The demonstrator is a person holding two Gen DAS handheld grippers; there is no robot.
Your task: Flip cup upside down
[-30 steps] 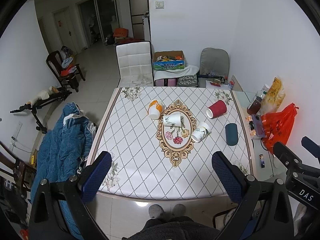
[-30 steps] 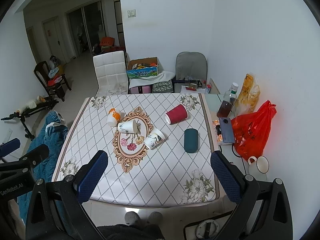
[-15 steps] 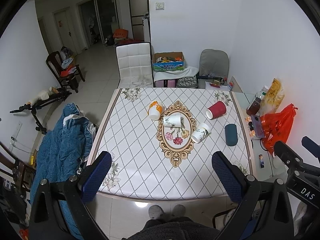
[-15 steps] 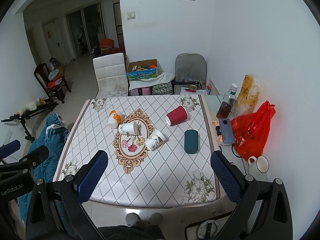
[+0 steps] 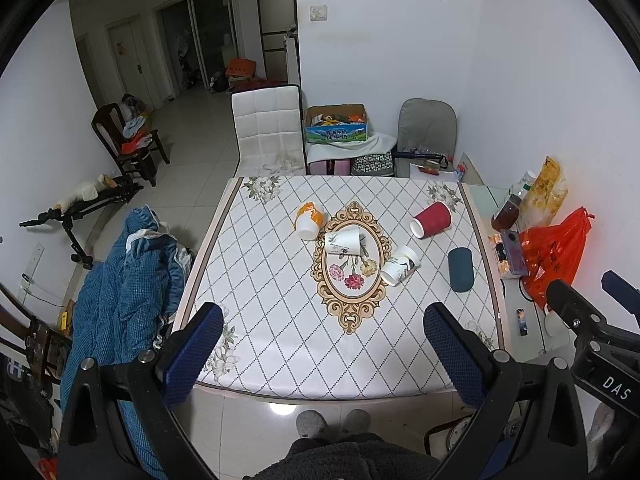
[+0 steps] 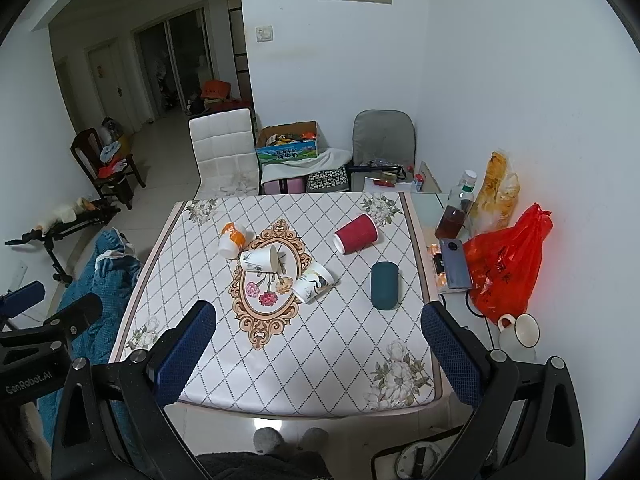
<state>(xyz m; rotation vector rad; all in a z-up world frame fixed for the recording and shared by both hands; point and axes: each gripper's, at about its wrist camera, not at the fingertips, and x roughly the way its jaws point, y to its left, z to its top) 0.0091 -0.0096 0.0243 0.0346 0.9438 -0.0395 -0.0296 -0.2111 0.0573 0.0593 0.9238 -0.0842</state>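
Note:
Several cups lie on their sides on the patterned table [image 5: 280, 340]: an orange-and-white cup [image 5: 308, 220], a white printed cup [image 5: 343, 241], a second white printed cup [image 5: 399, 265], a red cup [image 5: 432, 220] and a dark teal cup [image 5: 461, 269]. The right wrist view shows them too: orange [image 6: 231, 239], white [image 6: 259, 258], white [image 6: 313, 287], red [image 6: 356, 233], teal [image 6: 385, 286]. My left gripper [image 5: 320, 352] and right gripper [image 6: 320, 350] are both open and empty, held high above the table's near edge.
A white chair [image 5: 267, 132] stands at the table's far side. A blue quilt [image 5: 120, 300] lies left of the table. On a side surface at the right are a red bag [image 6: 508, 264], a phone [image 6: 454, 262], a bottle [image 6: 456, 208] and a white mug [image 6: 520, 334].
Both views have shifted slightly, with the table sitting a little lower in the frame. The cups have not moved and both grippers stay open.

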